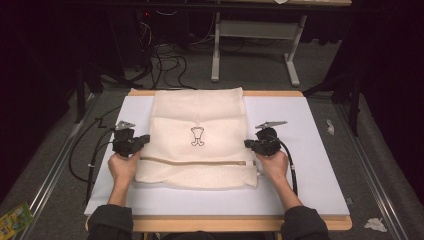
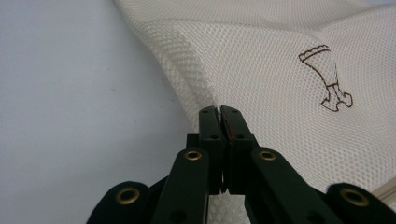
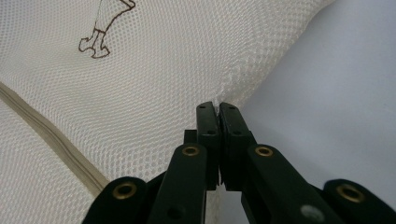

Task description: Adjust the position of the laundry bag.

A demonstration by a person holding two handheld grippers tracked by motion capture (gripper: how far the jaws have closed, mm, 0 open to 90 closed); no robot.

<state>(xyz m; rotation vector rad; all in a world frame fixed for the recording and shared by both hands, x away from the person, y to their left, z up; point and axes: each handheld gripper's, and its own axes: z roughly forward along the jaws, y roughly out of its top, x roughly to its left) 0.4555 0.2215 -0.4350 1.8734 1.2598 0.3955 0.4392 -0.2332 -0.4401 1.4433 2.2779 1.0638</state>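
A cream mesh bag (image 1: pixel 197 115) lies flat on the white board (image 1: pixel 305 145), with a small brown printed figure (image 1: pixel 197 136) at its middle and a tan zip (image 1: pixel 195 162) across its near part. My left gripper (image 1: pixel 147 138) is at the bag's left edge. In the left gripper view its jaws are shut, and a raised ridge of the mesh bag (image 2: pixel 271 70) runs into the left gripper (image 2: pixel 219 109) tips. My right gripper (image 1: pixel 246 144) is at the right edge, and in its own view the right gripper (image 3: pixel 217 106) pinches the edge of the mesh bag (image 3: pixel 163 70) the same way.
The board rests on a wooden table (image 1: pixel 225 223). Beyond it on the floor are black cables (image 1: pixel 165 65) and a grey stand (image 1: pixel 255 45). Crumpled paper (image 1: pixel 375 224) lies at the right and a green packet (image 1: pixel 12 220) at the near left.
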